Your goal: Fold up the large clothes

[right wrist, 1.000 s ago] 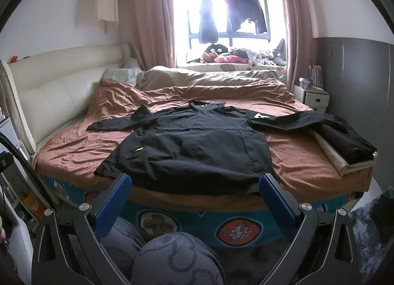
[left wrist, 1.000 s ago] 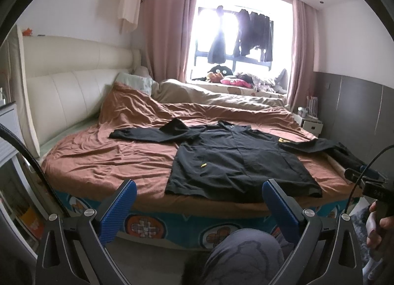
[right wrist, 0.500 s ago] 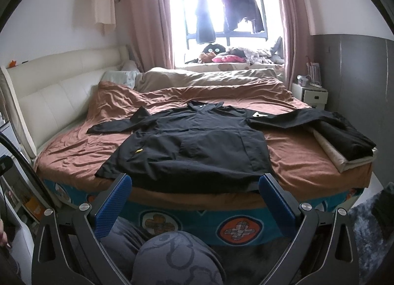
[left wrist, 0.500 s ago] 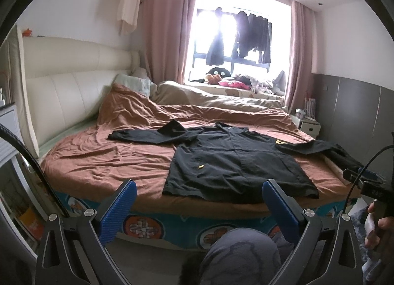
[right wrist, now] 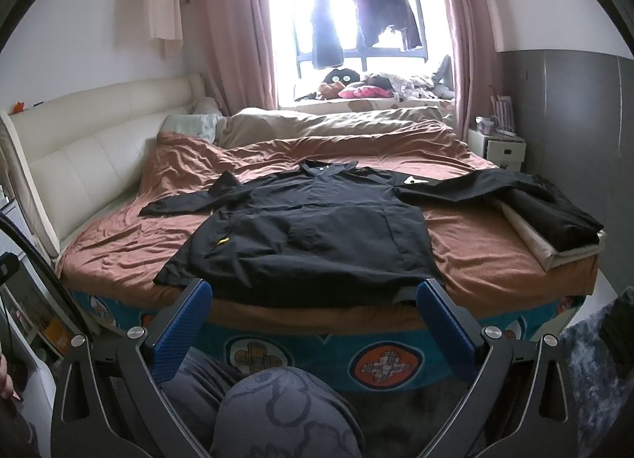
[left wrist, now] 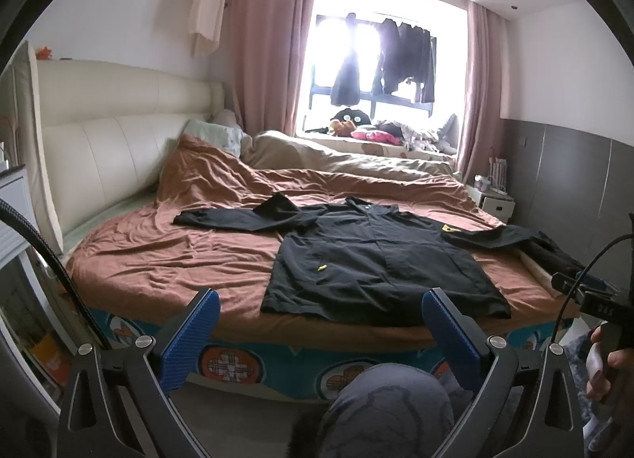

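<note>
Hovering off the bed's (left wrist: pixel 158 260) near edge, left gripper (left wrist: pixel 317 333) with ribbed blue pads spread apart, matte black shirt (right wrist: pixel 317 228) flat on rumpled brown sheet, sleeves outstretched, right gripper (right wrist: pixel 315 317) likewise agape.

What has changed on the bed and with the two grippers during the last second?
Almost nothing. Both views shift only slightly, so the hands drifted a little; nothing was taken hold of or let go. The left gripper and right gripper stay open and empty, short of the bed. The black jacket lies flat as before, sleeves spread, its right sleeve still over the folded cloth.
</note>
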The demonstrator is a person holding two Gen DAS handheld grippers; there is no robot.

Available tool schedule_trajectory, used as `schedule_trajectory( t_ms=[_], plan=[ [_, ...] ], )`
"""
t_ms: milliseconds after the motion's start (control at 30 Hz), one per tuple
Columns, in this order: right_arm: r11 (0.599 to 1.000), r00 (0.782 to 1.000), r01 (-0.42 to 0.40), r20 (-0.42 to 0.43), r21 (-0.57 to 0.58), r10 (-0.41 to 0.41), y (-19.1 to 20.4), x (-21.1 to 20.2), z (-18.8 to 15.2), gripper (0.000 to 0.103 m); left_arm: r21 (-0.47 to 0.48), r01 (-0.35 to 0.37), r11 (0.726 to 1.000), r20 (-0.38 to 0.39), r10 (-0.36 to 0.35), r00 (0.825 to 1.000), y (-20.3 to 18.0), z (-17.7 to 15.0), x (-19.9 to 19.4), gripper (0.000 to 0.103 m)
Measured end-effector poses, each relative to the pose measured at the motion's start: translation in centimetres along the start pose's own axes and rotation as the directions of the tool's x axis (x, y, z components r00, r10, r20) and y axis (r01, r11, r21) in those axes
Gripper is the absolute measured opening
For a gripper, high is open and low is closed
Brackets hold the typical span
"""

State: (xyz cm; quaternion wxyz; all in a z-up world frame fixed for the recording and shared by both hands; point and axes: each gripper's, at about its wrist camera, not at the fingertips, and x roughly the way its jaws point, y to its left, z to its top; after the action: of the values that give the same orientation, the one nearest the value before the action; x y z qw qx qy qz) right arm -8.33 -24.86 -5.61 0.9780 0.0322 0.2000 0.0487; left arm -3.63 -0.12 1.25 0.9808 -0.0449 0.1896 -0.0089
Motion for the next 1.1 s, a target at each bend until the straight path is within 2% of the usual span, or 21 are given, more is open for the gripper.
schedule_trajectory(
  t_ms=[700, 933, 1100],
  plan=[
    [1.0, 1.0, -0.006, -0.003, 0.014, 0.006, 0.2, 0.0, 0.6, 0.103, -0.008, -0.004, 1.0, -0.001, 0.004, 1.0, -0.3, 0.2, -0.4, 0.102],
    [0.999, 0.999, -0.036, -0.016, 0.013, 0.037, 0.9, 2.5, 2.0, 0.103, -0.026, -0.008, 1.0, -0.017, 0.008, 1.0, 0.8, 1.4, 1.1, 0.102],
    [0.998, 0.997, -0.069, -0.03, 0.005, 0.07, 1.7, 5.3, 3.9, 0.103, -0.057, -0.038, 0.998, -0.028, 0.037, 0.999, 2.7, 2.5, 3.0, 0.102]
  ],
)
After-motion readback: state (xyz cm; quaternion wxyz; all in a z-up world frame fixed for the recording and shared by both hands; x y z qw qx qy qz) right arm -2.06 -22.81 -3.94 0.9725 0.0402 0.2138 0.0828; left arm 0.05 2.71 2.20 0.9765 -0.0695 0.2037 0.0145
